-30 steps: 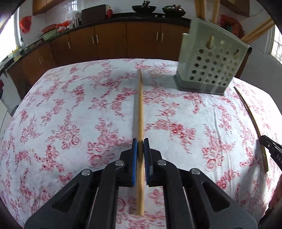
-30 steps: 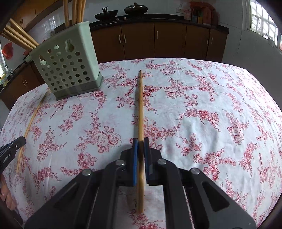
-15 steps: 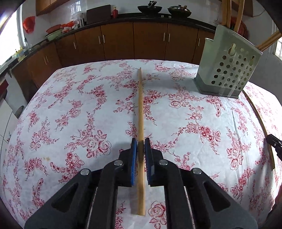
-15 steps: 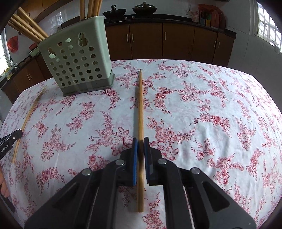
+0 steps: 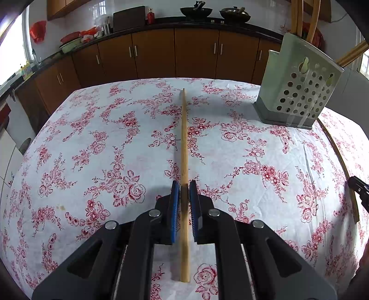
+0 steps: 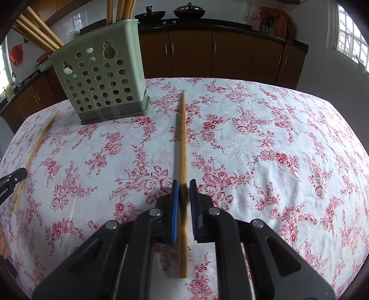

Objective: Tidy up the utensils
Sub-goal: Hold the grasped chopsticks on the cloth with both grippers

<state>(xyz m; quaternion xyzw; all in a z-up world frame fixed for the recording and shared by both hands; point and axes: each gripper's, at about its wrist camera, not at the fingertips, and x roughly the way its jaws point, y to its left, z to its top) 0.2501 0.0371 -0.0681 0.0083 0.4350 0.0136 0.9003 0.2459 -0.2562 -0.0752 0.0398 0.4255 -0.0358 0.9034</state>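
Gripping one chopstick (image 5: 183,147) left of the holder (image 5: 297,92), left gripper (image 5: 183,191) is closed on it above the worktop (image 5: 92,143). Right gripper (image 6: 183,191) clamps another chopstick (image 6: 183,143) right of the holder (image 6: 99,78); advisably tip each upright before lowering.

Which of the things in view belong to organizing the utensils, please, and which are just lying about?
Part of the job:
- chopstick clamped in the left gripper
- chopstick clamped in the right gripper
- green holder, already holding several chopsticks

Just lying about:
- floral tablecloth
- woks on the counter
- brown cabinets
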